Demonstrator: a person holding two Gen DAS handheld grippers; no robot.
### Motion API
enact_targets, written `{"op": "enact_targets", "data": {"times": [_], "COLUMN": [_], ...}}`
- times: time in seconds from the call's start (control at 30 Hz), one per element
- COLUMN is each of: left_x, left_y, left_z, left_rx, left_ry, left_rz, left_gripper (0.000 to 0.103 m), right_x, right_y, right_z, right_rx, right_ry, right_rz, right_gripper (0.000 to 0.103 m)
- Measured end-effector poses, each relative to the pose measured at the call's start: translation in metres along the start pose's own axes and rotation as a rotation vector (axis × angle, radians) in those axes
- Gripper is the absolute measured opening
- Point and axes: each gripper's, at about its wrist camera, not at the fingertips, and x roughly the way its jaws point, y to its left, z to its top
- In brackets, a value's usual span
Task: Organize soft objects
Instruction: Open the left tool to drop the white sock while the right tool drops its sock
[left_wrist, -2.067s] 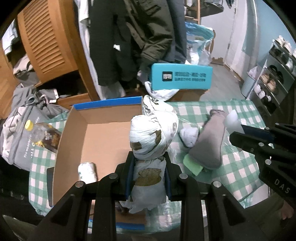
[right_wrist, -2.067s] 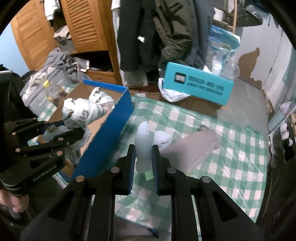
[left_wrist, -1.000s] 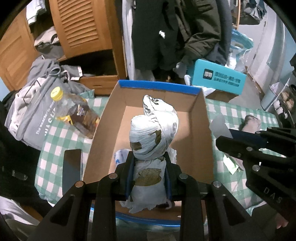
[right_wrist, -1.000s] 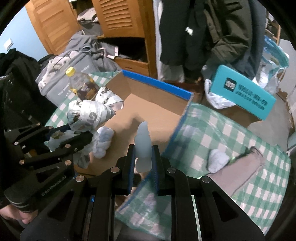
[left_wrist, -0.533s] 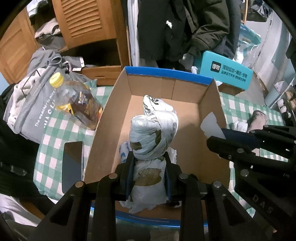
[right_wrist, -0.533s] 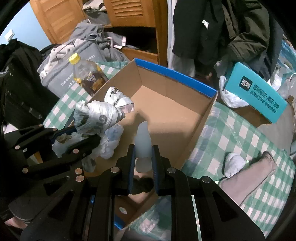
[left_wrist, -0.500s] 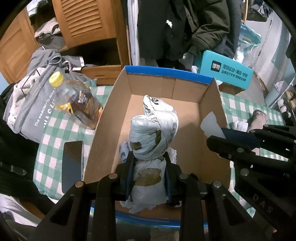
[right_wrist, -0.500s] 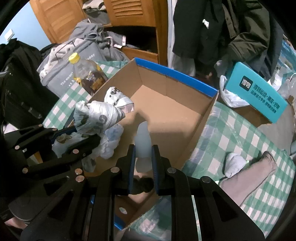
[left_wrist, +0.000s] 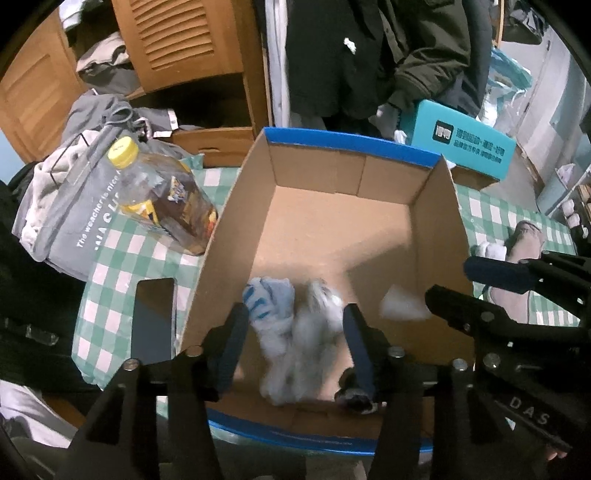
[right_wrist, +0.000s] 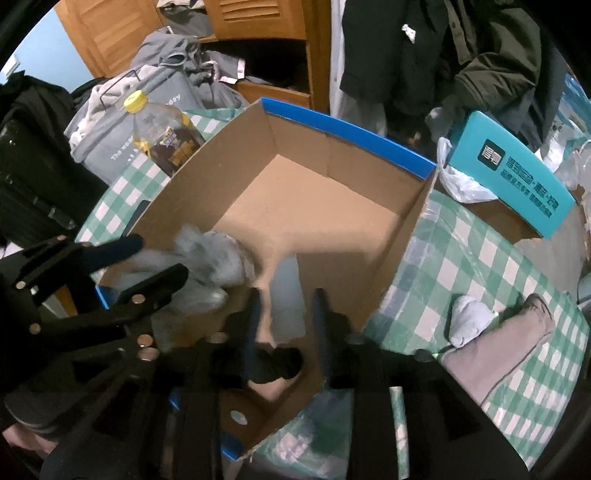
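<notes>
An open cardboard box (left_wrist: 436, 236) with a blue rim sits on the checked tablecloth. My left gripper (left_wrist: 295, 325) hangs over its near end with its jaws opening. The patterned grey-white bundle (left_wrist: 310, 343) is blurred between them, loose from the pads, beside a blue-and-white sock (left_wrist: 269, 306) on the box floor. My right gripper (right_wrist: 288, 310) is also opening over the box. The pale white sock (right_wrist: 286, 299) shows blurred between its fingers, free of the pads. Each gripper appears in the other's view: the right gripper (left_wrist: 450, 282) and the left gripper (right_wrist: 159, 256).
A grey sock (right_wrist: 498, 350) and a balled white sock (right_wrist: 469, 317) lie on the cloth right of the box. A bottle (left_wrist: 162, 195) and a dark phone (left_wrist: 153, 321) lie to its left. A teal box (left_wrist: 461, 144) and hanging coats stand behind.
Both grippers went from shut to open over the box. The patterned bundle and the white sock have left the pads and are dropping into it.
</notes>
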Motion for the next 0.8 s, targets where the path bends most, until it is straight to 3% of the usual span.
{"op": "enact_targets", "data": {"times": [0.13,0.8], "left_x": [-0.003,-0.009], "left_y": [0.002,-0.026], "left_z": [0.001,0.001], "left_rx": [-0.009,0.044], "left_ry": [-0.006,-0.015], "left_rz": [0.001,-0.010], "left_gripper": [0.057,0.058], "right_x": [-0.005,-0.020], "right_y": [-0.005,-0.030], "right_z": [-0.001,-0.017], "right_rx": [0.013,0.054], "right_ry": [-0.014,-0.032], "right_rz": [-0.012,-0.074], "right_gripper": [0.054,0.069]}}
